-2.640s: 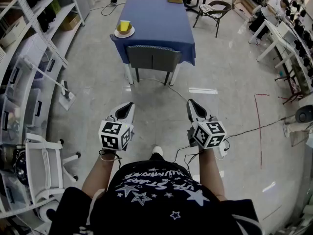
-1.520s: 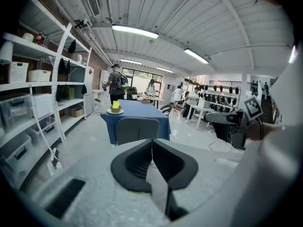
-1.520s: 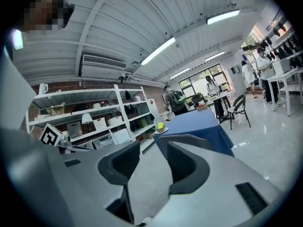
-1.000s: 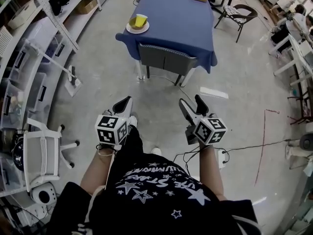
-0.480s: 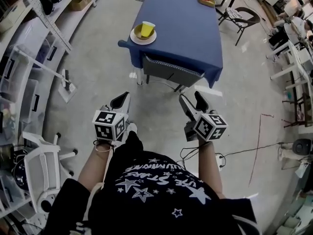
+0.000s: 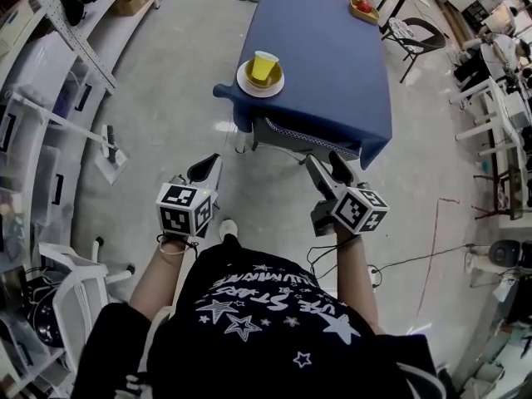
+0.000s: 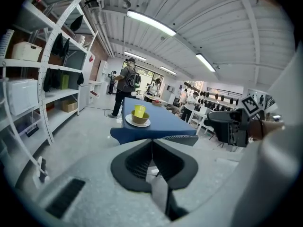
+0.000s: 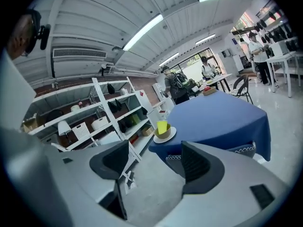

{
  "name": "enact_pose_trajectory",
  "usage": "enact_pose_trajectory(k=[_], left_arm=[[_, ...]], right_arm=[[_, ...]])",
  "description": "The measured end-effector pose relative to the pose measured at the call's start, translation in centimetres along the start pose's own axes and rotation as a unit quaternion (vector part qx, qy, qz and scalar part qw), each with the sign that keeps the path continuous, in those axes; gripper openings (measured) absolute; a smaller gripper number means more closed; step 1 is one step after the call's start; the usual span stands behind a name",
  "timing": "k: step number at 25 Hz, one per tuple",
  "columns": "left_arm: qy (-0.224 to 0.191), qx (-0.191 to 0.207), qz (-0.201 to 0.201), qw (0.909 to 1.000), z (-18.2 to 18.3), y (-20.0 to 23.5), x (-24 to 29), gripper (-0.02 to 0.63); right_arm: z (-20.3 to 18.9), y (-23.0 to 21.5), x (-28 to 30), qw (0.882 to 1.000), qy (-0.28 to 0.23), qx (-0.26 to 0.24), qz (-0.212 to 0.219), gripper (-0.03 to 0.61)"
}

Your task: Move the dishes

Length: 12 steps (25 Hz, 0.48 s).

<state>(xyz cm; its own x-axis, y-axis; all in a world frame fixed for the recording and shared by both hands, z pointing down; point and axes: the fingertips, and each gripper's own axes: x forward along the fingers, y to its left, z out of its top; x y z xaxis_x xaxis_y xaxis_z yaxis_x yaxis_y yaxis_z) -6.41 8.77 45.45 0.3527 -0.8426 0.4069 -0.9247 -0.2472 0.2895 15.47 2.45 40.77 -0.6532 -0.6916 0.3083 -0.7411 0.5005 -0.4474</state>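
Note:
A white plate (image 6: 260, 80) with a yellow-green bowl (image 6: 262, 75) and a yellow cup (image 6: 265, 61) stacked on it sits at the near left corner of the blue-clothed table (image 6: 332, 56). The same stack shows as plate (image 7: 138, 122) ahead of the left jaws and plate (image 8: 164, 135) between the right jaws' line of sight. My left gripper (image 6: 208, 169) is shut and holds nothing, its jaws meeting (image 7: 151, 148). My right gripper (image 6: 324, 161) (image 8: 156, 162) stands open and holds nothing. Both hover above the floor, short of the table.
A grey chair (image 6: 309, 138) is tucked under the table's near edge. A tray with a red object (image 6: 363, 8) lies at the far end. Shelving (image 6: 50, 65) lines the left side and a white chair (image 6: 71, 293) stands lower left. A person (image 7: 126, 86) stands beyond the table. Cables (image 6: 399, 260) cross the floor.
The person has walked toward the table, which now lies much nearer the grippers. The right jaws have spread since the earliest frame. The left gripper stays shut.

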Motion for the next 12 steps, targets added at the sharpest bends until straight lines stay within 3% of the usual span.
enact_pose_trajectory(k=[12], left_arm=[[0.002,0.002,-0.014,0.9999,2.1,5.4,3.1,0.021]], right_arm=[[3.1,0.7,6.4,0.999,-0.021,0.025,-0.001,0.324]])
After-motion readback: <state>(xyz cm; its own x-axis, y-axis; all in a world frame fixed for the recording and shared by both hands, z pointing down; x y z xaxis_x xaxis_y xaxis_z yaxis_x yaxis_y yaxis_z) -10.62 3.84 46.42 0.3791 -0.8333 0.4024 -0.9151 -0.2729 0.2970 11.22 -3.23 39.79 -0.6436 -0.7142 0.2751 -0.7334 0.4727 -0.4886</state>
